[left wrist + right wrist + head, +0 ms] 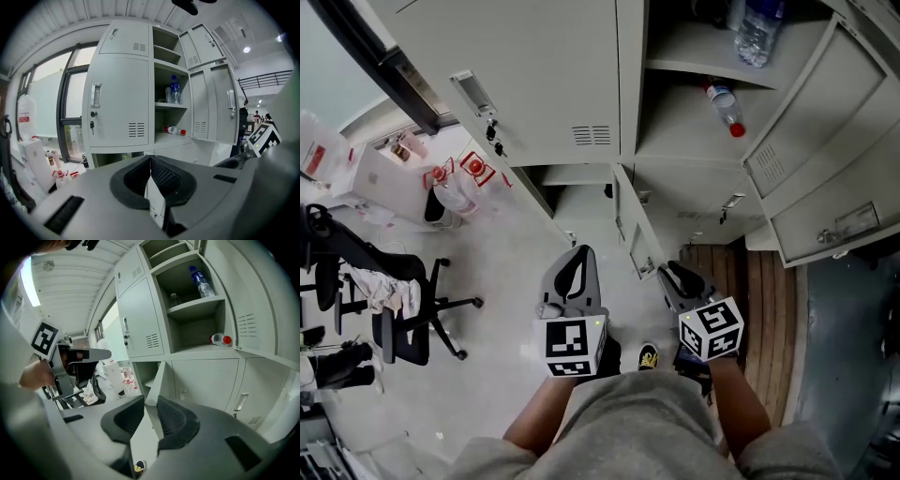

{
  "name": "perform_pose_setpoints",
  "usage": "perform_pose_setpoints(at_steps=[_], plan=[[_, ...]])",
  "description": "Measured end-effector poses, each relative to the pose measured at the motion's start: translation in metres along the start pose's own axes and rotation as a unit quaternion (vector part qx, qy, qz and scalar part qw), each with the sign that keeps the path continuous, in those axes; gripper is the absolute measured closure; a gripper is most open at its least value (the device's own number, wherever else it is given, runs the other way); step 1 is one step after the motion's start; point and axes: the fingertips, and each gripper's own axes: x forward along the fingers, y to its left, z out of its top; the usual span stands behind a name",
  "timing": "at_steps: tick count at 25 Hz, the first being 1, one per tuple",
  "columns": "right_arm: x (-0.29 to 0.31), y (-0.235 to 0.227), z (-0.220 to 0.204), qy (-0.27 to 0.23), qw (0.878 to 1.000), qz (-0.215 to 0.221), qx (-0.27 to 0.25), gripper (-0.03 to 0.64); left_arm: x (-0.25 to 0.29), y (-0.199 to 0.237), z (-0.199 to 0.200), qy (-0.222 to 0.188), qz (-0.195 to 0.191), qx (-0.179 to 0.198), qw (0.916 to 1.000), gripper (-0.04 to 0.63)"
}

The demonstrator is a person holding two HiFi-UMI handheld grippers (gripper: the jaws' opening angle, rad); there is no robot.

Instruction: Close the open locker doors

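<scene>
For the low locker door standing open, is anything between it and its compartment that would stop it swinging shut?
Nothing visible does. The grey metal lower locker door stands swung out, with nothing showing between it and its open compartment to the left. The left gripper hangs on that side, apart from the door.

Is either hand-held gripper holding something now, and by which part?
Nothing is held. The right hand-held gripper is open before the edge of the low open door; the left hand-held gripper is shut, empty.
</scene>
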Motion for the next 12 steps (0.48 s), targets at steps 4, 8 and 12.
perform_pose_setpoints(at_steps=[4, 8, 12], plan=[[0.006, 0.014, -0.001, 0.001, 1.000, 0.017, 0.002, 0.520, -0.003, 0.012, 0.001, -0.002, 0.006, -0.005, 1.0000, 0.586], [0.016, 0.032, 0.002, 0.003, 0.999, 0.043, 0.002, 0.514, -0.006, 0.026, 0.001, -0.002, 0.015, -0.007, 0.9999, 0.586], [0.027, 0.051, 0.002, 0.005, 0.998, 0.059, -0.001, 0.506, -0.012, 0.042, -0.005, 0.003, 0.027, -0.010, 0.9996, 0.586]])
